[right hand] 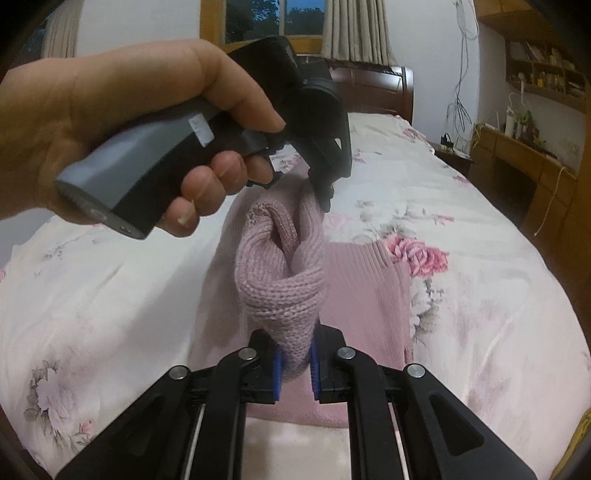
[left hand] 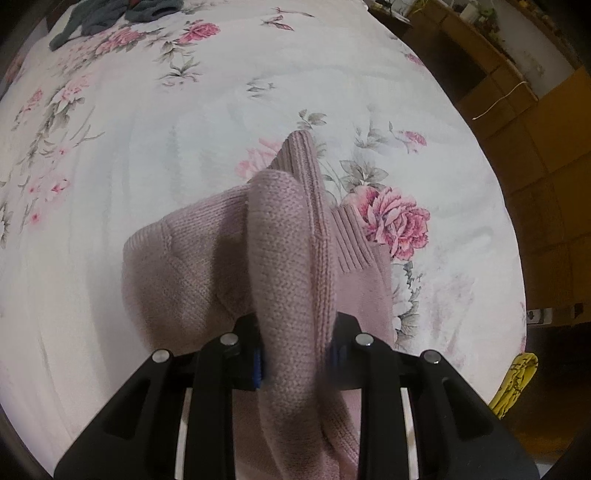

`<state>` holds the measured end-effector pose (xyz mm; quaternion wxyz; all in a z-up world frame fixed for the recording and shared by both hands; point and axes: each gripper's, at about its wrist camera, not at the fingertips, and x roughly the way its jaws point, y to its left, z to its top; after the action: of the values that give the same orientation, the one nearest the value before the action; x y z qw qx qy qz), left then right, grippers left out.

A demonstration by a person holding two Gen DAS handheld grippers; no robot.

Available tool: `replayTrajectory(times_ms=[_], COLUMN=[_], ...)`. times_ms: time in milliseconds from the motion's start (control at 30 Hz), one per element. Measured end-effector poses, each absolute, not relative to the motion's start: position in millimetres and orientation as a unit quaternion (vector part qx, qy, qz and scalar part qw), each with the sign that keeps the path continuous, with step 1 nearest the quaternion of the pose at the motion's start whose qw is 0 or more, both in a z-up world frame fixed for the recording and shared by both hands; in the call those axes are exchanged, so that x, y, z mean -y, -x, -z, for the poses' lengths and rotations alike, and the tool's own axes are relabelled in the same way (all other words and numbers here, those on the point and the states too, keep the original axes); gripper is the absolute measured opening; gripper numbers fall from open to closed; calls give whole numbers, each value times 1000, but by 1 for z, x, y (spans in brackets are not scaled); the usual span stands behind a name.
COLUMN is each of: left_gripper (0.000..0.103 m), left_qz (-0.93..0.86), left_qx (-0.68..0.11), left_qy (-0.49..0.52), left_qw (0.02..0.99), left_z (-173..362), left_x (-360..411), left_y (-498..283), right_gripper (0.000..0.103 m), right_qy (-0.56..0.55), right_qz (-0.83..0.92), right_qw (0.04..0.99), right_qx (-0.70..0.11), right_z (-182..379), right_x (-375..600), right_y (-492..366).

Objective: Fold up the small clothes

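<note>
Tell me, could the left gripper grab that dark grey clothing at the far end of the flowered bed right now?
Probably not: the left gripper is shut on the pink knitted sweater, and the dark grey clothing lies far across the bedspread.

Right tool (right hand: 295,369) clamped on bunched pink knit sweater (right hand: 280,280) above floral bed (right hand: 480,295). Left tool (right hand: 325,192), held by hand (right hand: 110,122), grips sweater's far end.

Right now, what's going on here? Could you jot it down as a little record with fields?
surface: bed with floral sheet
garment: pink knitted sweater, partly lifted off the sheet
left tongs: shut on the sweater
right tongs: shut on the sweater
hand: grips the left tongs' handle
other clothes: grey pile at the far end
</note>
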<state>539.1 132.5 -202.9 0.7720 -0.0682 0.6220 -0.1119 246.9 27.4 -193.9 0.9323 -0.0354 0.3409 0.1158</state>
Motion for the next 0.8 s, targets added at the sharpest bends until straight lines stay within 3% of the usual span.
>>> replayTrajectory(times_ms=[467, 800], left_gripper=[24, 25], left_qz=[86, 31], left_qx=[-616, -607], left_qy=[-8, -37], left_qw=[783, 793], left_z=[232, 255], left_x=[-71, -38], left_y=[-527, -519], right_gripper=[11, 11], right_qy=[-44, -159], right_qz=[-116, -133], right_qw=[920, 885], right_qx=[-372, -416], right_z=[225, 254], right_x=[16, 61], right_y=[-237, -240])
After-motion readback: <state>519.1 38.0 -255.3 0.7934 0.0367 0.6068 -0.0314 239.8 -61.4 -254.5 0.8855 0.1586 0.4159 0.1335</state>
